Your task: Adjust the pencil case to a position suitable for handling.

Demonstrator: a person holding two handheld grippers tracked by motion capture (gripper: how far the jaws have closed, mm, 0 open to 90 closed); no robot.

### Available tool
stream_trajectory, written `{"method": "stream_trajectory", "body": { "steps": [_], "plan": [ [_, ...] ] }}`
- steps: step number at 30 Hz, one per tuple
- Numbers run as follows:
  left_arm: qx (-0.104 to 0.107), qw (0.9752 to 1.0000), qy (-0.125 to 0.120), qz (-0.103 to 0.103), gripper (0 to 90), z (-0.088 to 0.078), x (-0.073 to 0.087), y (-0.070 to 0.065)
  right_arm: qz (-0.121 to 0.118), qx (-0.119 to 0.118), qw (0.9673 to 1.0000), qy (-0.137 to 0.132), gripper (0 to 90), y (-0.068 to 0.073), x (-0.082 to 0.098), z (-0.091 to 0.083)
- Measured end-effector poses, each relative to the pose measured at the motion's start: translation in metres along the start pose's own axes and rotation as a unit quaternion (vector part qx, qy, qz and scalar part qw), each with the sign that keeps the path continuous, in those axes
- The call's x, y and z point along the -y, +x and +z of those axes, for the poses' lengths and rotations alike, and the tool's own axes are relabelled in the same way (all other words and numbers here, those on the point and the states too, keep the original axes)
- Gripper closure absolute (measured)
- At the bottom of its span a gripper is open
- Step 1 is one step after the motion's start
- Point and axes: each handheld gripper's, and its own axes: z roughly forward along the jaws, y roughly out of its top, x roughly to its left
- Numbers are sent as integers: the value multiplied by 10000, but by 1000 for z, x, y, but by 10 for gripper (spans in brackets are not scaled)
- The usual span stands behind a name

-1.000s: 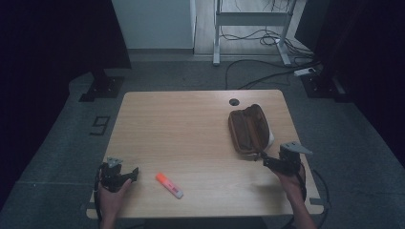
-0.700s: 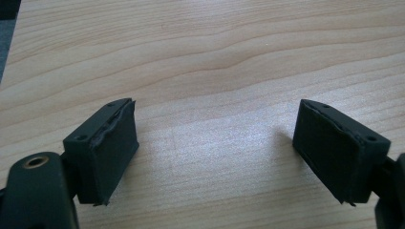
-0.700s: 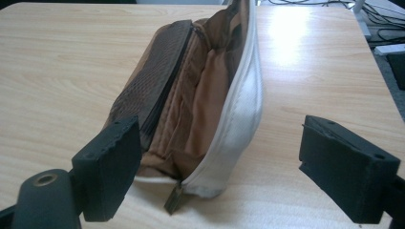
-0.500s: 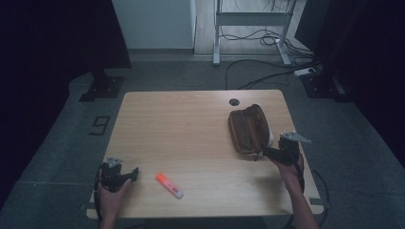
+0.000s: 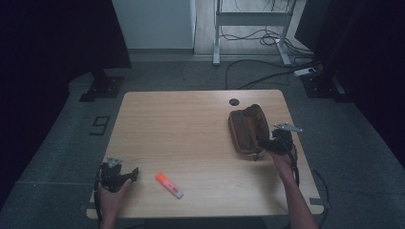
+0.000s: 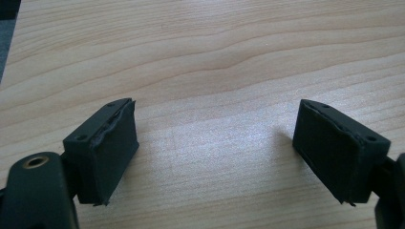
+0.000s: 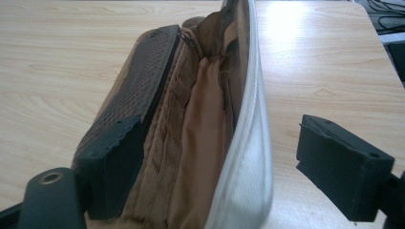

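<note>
A brown pouch [image 5: 245, 128] lies on the right part of the wooden table [image 5: 191, 129], its zip undone. In the right gripper view the pouch [image 7: 191, 143] gapes, showing tan lining and a pale zip edge [image 7: 250, 119]. My right gripper [image 5: 262, 145] [image 7: 217, 129] is open at the pouch's near end, with one jaw against its dark outer side and the other standing off to the right. An orange highlighter [image 5: 168, 185] lies near the front edge. My left gripper [image 5: 130, 173] [image 6: 217, 112] rests open over bare wood, left of the highlighter.
A round cable hole [image 5: 233, 102] sits near the table's far edge. Beyond the table are a desk frame [image 5: 248, 19] and cables [image 5: 267, 71] on the grey floor. Bare wood spans the table's middle and left.
My right gripper has moved forward and left up to the pouch's near end. The left gripper and the highlighter have stayed put.
</note>
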Motion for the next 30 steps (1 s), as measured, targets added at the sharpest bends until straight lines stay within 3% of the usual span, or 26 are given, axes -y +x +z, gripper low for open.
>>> {"method": "stream_trajectory", "body": {
  "steps": [11,15,20,27,30],
  "plan": [
    [0,10000,-1,-1,151,0,0,0,121,-12,9998,126,265,-6,4,30],
    [0,10000,-1,0,151,0,0,0,175,-77,9997,162,356,-6,7,37],
    [3,10000,7,0,151,0,0,0,229,-118,9994,216,534,-8,9,41],
    [0,10000,0,-1,151,0,0,0,267,5,9994,240,690,-8,9,41],
    [1,10000,-1,-1,151,0,0,0,407,89,9990,182,776,-10,9,40]
  ]
}}
